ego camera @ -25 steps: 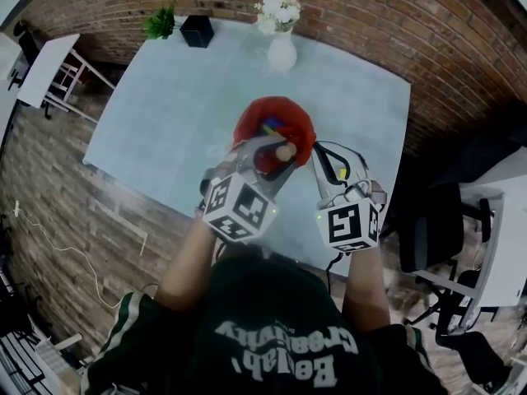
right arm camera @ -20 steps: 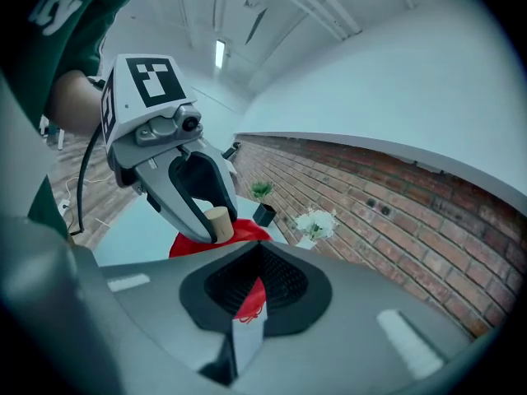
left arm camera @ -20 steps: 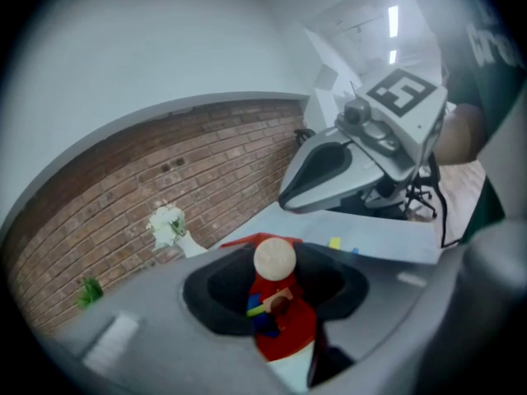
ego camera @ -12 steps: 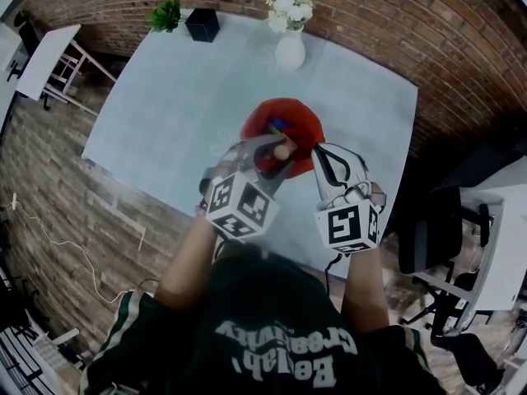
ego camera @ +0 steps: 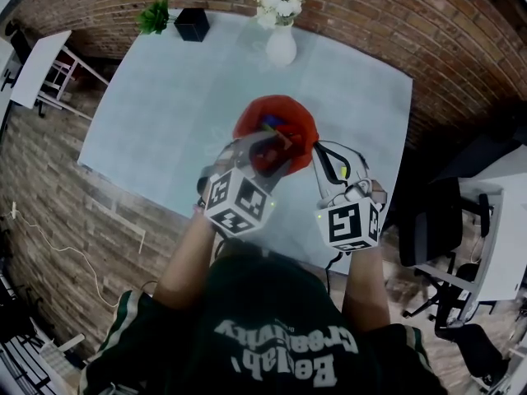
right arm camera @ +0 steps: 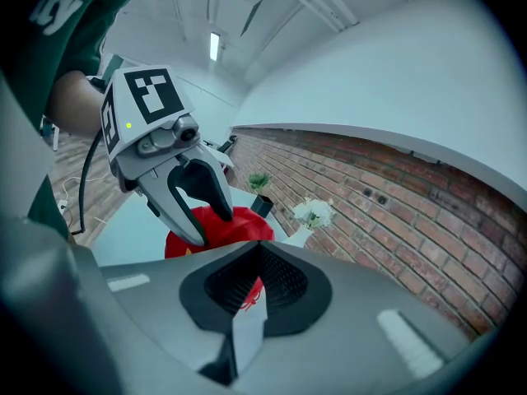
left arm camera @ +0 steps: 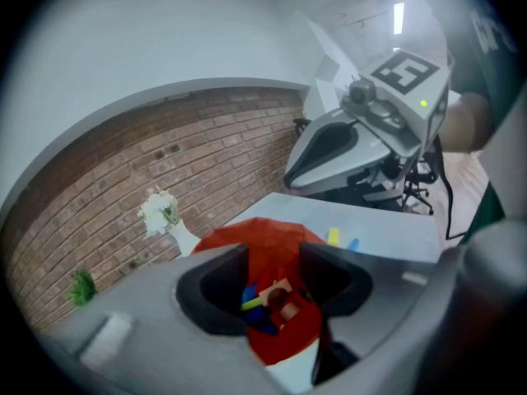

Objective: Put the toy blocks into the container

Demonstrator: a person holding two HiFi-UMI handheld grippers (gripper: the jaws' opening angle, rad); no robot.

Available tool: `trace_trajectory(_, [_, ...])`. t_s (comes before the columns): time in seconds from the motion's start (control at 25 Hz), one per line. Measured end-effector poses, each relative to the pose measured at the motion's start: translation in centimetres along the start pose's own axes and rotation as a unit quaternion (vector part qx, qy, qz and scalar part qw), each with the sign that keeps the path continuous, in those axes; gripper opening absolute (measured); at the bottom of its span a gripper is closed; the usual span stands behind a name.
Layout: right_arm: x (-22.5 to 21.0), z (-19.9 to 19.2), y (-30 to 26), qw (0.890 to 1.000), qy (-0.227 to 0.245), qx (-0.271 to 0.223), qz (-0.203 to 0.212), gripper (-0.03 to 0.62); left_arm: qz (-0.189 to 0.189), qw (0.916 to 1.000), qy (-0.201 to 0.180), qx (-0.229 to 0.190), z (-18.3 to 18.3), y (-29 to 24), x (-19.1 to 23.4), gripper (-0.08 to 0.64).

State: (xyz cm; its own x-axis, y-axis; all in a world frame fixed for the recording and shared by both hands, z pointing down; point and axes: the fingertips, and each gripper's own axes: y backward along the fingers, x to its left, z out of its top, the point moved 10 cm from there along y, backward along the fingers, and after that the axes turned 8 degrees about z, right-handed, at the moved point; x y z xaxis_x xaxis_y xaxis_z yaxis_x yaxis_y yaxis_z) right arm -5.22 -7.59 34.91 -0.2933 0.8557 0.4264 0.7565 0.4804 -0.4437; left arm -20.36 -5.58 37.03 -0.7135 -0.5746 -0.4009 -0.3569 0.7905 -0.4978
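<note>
Your left claw (left arm camera: pixel 276 280) hangs over the round red container (ego camera: pixel 276 115), which sits by the pale bench's (ego camera: pixel 165 113) near edge. Its jaws have just been opening and stand wide, and a holed wooden block (left arm camera: pixel 278 297) lies loose below, inside the container. Your right claw (right arm camera: pixel 254 285) is pinched together, empty, beside the rim. A smooth white vase (ego camera: pixel 281 48) stands at the far edge, well apart.

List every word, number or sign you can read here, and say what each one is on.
"Creativity": white print, upside down, on the person's dark green shirt; blurred, so approximate.
Second shirt line beneath it: perhaps "BeLab", too blurred to be sure.
Left white cube and right white cube: black square marker patterns, no letters.
Round red container, toy blocks, white vase: no print visible.
</note>
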Motion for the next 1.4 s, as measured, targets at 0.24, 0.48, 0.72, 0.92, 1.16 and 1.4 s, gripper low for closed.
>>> trace_trajectory(0.24, [-0.1,-0.2,0.7,1.0,-0.004,0.003,-0.01,0.006,0.016,0.9997,0.002,-0.019,0.6,0.2,-0.1,0.003])
trace_trajectory(0.48, [0.1,-0.9,1.9,1.0,-0.011,0.009,-0.021,0.006,0.002,0.9998,-0.007,-0.02,1.3,-0.2,-1.0,0.003])
trace_trajectory(0.72, [-0.1,-2.5,4.3,0.998,-0.033,0.027,-0.048,0.006,-0.03,0.9985,-0.033,-0.031,3.3,-1.6,-2.9,0.003])
trace_trajectory(0.92, [-0.3,-5.2,7.3,0.994,-0.059,0.05,-0.078,0.006,-0.069,0.9954,-0.056,-0.036,5.1,-4.0,-5.8,0.003])
trace_trajectory(1.16, [-0.7,-8.1,10.8,0.988,-0.085,0.072,-0.11,0.006,-0.113,0.9895,-0.077,-0.049,7.3,-6.5,-9.4,0.003])
trace_trajectory(1.4, [-1.2,-9.7,12.5,0.984,-0.1,0.079,-0.127,0.006,-0.141,0.9838,-0.101,-0.045,8.4,-8.4,-11.7,0.003])
